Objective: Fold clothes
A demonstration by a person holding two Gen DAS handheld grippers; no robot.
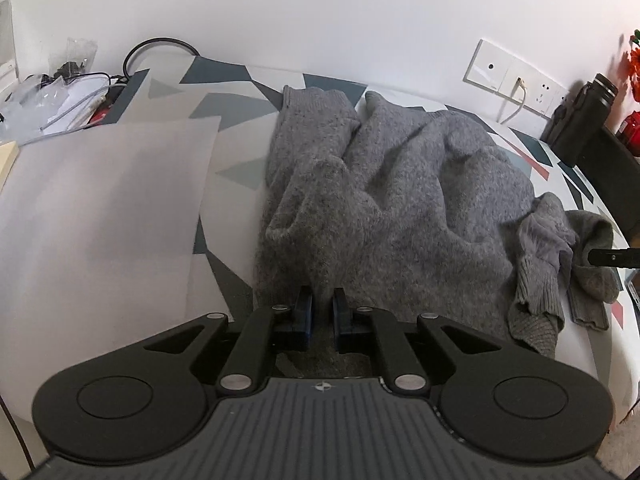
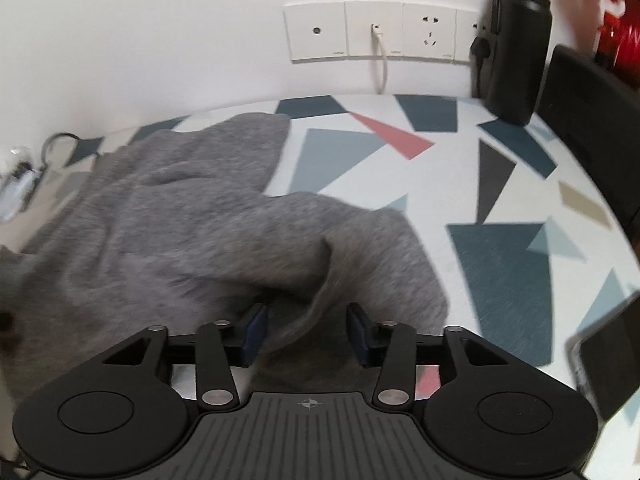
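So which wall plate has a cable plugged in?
The second plate from the left: a white cable hangs from it. The leftmost plate has nothing plugged in.

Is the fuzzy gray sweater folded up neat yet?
Not yet. The gray sweater lies rumpled on the patterned table, full of wrinkles, with a sleeve flopped out to one side.

We see a white wall (image 2: pixel 160 40) across the top, its socket panel (image 2: pixel 376 32) upper centre — below, a table (image 2: pixel 500 256) covered in coloured triangles.
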